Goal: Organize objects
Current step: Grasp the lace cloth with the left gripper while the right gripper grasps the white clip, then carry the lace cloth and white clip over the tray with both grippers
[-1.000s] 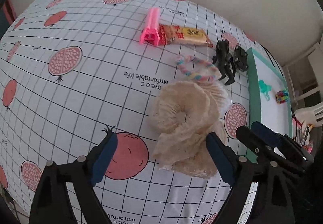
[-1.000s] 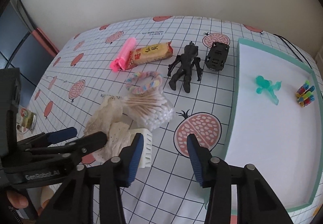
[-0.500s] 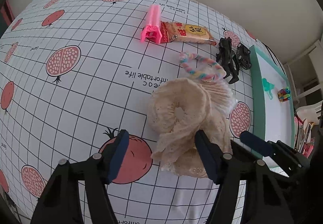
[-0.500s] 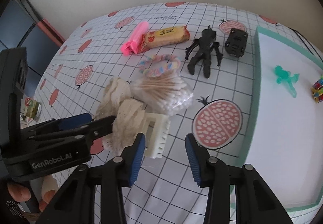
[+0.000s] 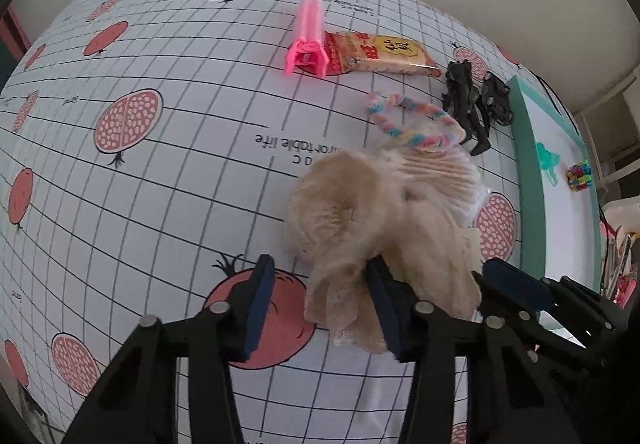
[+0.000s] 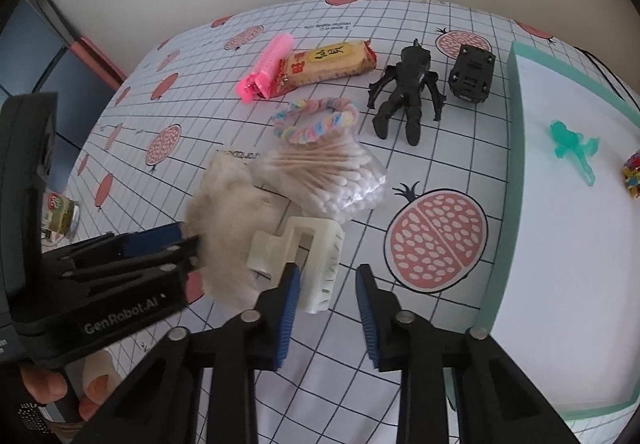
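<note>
1. The beige scrunchie (image 5: 352, 219) is blurred and hides much of the swabs (image 5: 444, 171).
2. The left gripper (image 5: 320, 300), narrower than before, straddles its edge with jaws still apart.
3. The right gripper (image 6: 326, 308), gaping, has neared the clip (image 6: 304, 256).

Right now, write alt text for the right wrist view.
The open right tool hovers by a cream hair claw, while the left tool closes around a beige lace scrunchie. Behind lie cotton swabs, toys and a snack on the pomegranate-print tablecloth.
</note>
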The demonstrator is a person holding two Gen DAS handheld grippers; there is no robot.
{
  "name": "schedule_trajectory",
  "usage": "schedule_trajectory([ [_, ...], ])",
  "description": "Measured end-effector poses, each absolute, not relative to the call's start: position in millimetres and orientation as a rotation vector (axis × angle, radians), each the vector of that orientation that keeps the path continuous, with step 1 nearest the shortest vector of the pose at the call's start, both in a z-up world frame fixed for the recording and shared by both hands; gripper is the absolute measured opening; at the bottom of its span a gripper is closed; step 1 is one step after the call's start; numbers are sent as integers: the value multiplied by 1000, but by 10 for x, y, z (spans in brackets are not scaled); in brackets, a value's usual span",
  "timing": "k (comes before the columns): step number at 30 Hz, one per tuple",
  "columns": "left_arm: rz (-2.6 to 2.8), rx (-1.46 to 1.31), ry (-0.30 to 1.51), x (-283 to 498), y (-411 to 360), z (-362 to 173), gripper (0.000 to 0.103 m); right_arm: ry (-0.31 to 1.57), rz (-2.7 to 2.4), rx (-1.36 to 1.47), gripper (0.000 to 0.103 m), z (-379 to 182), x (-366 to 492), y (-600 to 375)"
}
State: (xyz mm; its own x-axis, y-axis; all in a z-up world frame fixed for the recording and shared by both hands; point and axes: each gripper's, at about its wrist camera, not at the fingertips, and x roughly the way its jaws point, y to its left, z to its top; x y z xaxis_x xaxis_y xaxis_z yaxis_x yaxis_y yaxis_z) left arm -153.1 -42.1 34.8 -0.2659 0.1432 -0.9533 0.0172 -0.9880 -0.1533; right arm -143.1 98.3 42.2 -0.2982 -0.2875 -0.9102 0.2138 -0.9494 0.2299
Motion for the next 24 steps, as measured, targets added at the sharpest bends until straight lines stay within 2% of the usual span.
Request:
schedule_trajectory([
  [3,2444,-1862,-207,-1517,-471,340,44,-106,-2303,1664,22,373,-1447,1014],
  [5,2445,-1865,-220,-1522,-494,338,41,-113,-2306,1667,18,365,-1460,1033],
  [11,2452,-1862,-230,-1537,-527,346,30,-120,-2328,1662,15,387,-1460,1063],
  [19,2505,-1852,-265,-1555,-638,393,14,-127,-2341,1635,15,453,-1469,1089],
  [24,2543,-1815,-312,-1561,-728,466,11,-139,-2367,1599,15,549,-1455,1131],
])
